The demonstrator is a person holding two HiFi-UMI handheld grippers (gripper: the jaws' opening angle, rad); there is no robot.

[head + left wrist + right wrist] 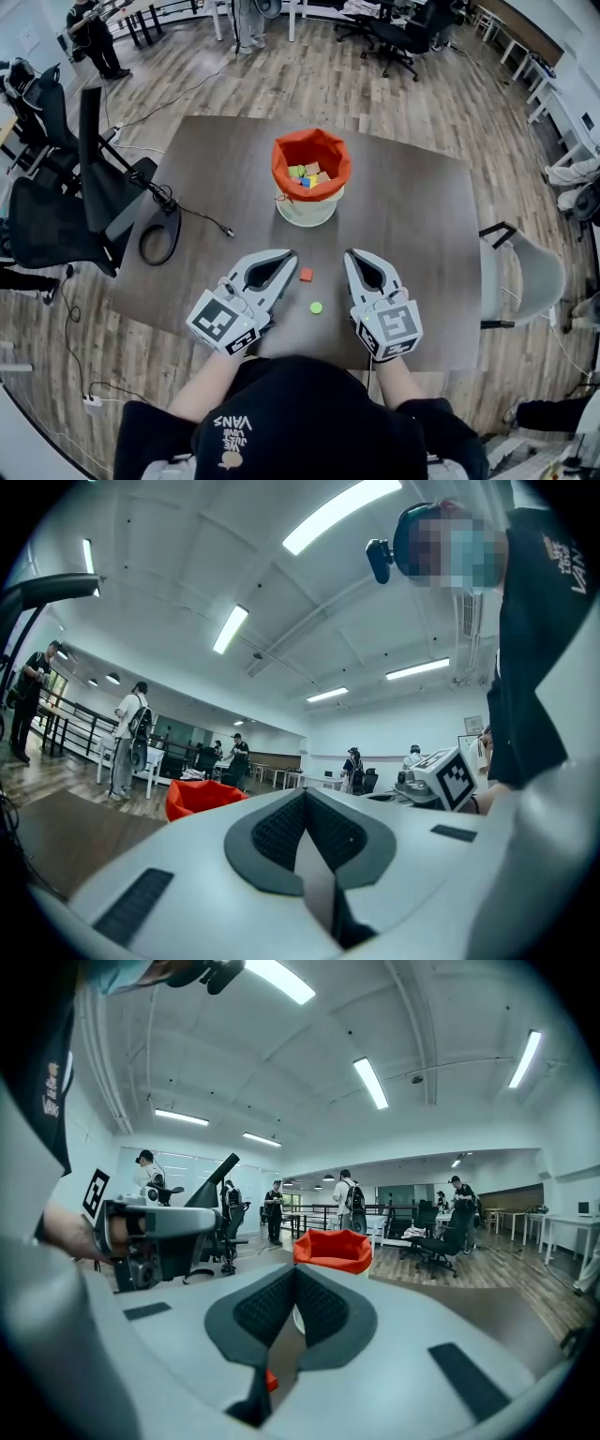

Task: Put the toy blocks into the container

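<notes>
Head view: we list one dark table [412, 216], roughly square, with its near edge just below the marker cubes of both grippers and its far edge well beyond the container [310, 178]. The container, a pale tub with an orange-red liner folded over its rim, stands toward the far middle of the table and holds several coloured blocks [308, 174]. A red block [307, 275] lies loose on the tabletop between the two gripper tips, and a green block [316, 307] lies nearer the person, apart from the red one and touching neither gripper. The left gripper [289, 254] points inward toward the red block, and in its own view its jaws are closed tip to tip on nothing [305, 794], with the container [202, 797] ahead and to the left. The right gripper [350, 253] has its jaws likewise pressed together and empty [295, 1274]. Its view shows the container [333, 1249] straight ahead and the red block [271, 1381] glimpsed below through the gap behind the tips. We see bare tabletop from the tips to the container and a wide bare stretch to the right. A black cable [159, 234] loops on the left part of the table. A black office chair [84, 187] crowds the left edge, and a grey chair [525, 272] stands at the right edge.
</notes>
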